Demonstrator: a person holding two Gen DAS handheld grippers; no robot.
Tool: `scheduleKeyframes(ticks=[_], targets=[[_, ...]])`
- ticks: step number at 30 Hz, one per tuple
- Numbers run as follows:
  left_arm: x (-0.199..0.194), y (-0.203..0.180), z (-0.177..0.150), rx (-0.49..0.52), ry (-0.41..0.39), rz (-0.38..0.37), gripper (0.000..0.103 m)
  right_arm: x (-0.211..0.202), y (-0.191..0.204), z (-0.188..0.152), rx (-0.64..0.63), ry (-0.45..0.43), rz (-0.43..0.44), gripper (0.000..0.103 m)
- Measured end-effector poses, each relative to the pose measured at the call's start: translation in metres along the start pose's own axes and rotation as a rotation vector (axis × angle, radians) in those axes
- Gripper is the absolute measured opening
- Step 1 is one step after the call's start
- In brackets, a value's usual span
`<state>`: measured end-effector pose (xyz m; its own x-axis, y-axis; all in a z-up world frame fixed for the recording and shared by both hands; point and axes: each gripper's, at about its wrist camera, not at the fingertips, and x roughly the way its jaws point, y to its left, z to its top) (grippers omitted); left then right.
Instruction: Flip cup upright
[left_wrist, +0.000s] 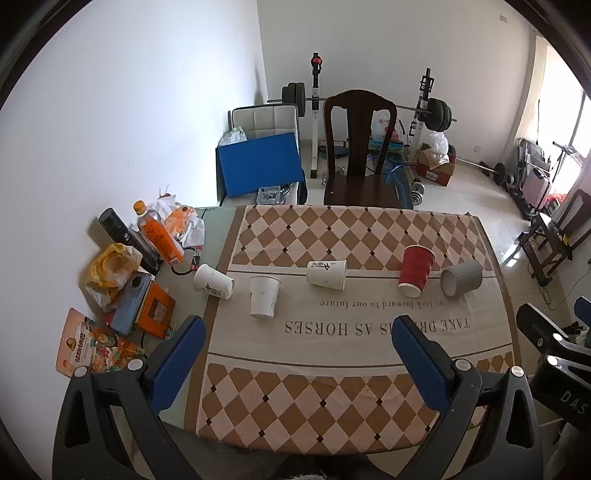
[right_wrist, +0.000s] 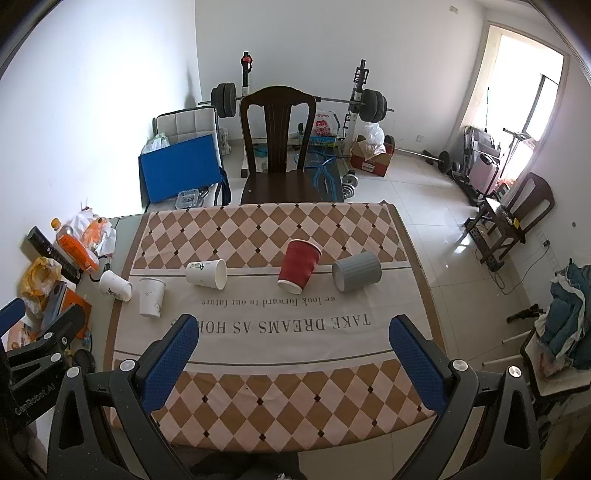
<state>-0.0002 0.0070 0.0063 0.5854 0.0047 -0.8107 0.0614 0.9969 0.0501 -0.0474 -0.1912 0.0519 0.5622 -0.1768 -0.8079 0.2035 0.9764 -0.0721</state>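
Several cups lie in a row across the checkered tablecloth (left_wrist: 332, 229). From left: a white paper cup on its side (left_wrist: 213, 281) (right_wrist: 115, 286), a white paper cup (left_wrist: 263, 296) (right_wrist: 151, 296) with its wide rim toward me, a white cup on its side (left_wrist: 327, 274) (right_wrist: 206, 273), a red ribbed cup (left_wrist: 415, 270) (right_wrist: 298, 267) tipped over, and a grey ribbed cup on its side (left_wrist: 461, 277) (right_wrist: 356, 271). My left gripper (left_wrist: 297, 334) and right gripper (right_wrist: 293, 332) are both open and empty, above the table's near half, well short of the cups.
Clutter sits at the table's left edge: an orange drink bottle (left_wrist: 159, 236), a black can (left_wrist: 114, 225), a yellow bag (left_wrist: 110, 269), a phone (left_wrist: 131, 302) and snack packets (left_wrist: 92, 343). A dark wooden chair (left_wrist: 360, 147) stands behind the table. Gym weights line the back wall.
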Motion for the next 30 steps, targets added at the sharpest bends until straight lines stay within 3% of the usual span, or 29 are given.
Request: scheduleKeyframes(ticks=[30], targets=[[-0.0065,-0.0016,0.0044,-0.006,-0.014,-0.009,0.103,-0.0067,0.0026,0.0015,0.004,-0.007,0.001,0.103]])
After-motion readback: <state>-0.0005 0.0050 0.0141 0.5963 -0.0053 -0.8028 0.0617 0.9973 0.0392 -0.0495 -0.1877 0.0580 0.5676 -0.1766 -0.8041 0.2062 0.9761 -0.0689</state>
